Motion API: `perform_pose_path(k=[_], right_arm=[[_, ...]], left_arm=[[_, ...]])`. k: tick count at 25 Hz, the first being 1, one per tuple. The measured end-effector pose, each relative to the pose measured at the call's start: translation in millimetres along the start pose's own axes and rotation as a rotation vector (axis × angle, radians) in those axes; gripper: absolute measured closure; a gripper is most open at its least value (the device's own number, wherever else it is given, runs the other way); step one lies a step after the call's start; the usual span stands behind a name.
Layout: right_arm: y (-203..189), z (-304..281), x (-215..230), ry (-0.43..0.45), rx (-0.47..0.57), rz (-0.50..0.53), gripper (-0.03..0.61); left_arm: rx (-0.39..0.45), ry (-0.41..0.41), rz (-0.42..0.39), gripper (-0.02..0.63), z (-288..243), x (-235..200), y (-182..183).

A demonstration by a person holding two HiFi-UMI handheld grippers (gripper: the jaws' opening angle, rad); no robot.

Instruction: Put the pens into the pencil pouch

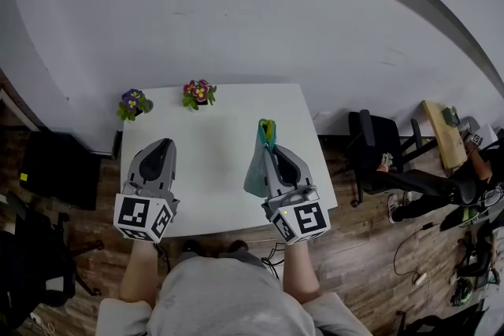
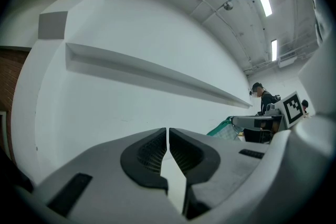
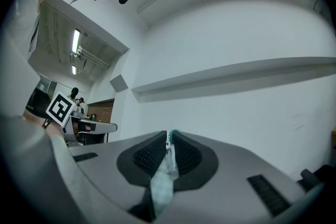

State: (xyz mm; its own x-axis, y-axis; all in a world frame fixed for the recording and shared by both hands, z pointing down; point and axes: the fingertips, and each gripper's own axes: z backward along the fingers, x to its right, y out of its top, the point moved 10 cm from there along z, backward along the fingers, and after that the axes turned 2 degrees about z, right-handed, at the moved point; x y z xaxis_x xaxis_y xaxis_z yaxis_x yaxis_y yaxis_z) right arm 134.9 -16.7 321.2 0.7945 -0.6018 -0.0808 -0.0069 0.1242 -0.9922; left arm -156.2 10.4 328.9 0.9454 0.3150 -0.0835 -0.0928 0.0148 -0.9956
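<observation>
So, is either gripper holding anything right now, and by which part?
The right gripper holds the pencil pouch by its green-trimmed upper edge; the left gripper is shut on nothing.

Head camera: high overhead, facing steeply down; takes in the whole bench point(image 1: 213, 161) ahead of the jaws of left gripper point(image 1: 165, 143) and right gripper point(image 1: 274, 149). Each gripper camera sits close behind its own jaws, looking level along them to the wall ledge point(image 2: 157, 73) well ahead. Shared: that ledge in both gripper views; right of the left jaws shows the right gripper's marker cube point(image 2: 294, 107), left of the right jaws the left gripper's marker cube point(image 3: 60, 108).
</observation>
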Motion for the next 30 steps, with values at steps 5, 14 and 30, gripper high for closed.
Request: perform_pose_path(k=[5,14,30], right_arm=[[1,-1,-2,-0.011,0.004,0.001,0.528],[2,-4,-6,-0.015,0.0,0.013,0.528],[1,-6,-13,-0.016,-0.002,0.031,0.528]], left_arm=[[0.0,0.001,-0.002,0.575,1,-3,1],[0.005,-0.001,-0.029,0.575,2,-5,4],[0.009,-0.016,-0.047,0.575,5,-4,6]])
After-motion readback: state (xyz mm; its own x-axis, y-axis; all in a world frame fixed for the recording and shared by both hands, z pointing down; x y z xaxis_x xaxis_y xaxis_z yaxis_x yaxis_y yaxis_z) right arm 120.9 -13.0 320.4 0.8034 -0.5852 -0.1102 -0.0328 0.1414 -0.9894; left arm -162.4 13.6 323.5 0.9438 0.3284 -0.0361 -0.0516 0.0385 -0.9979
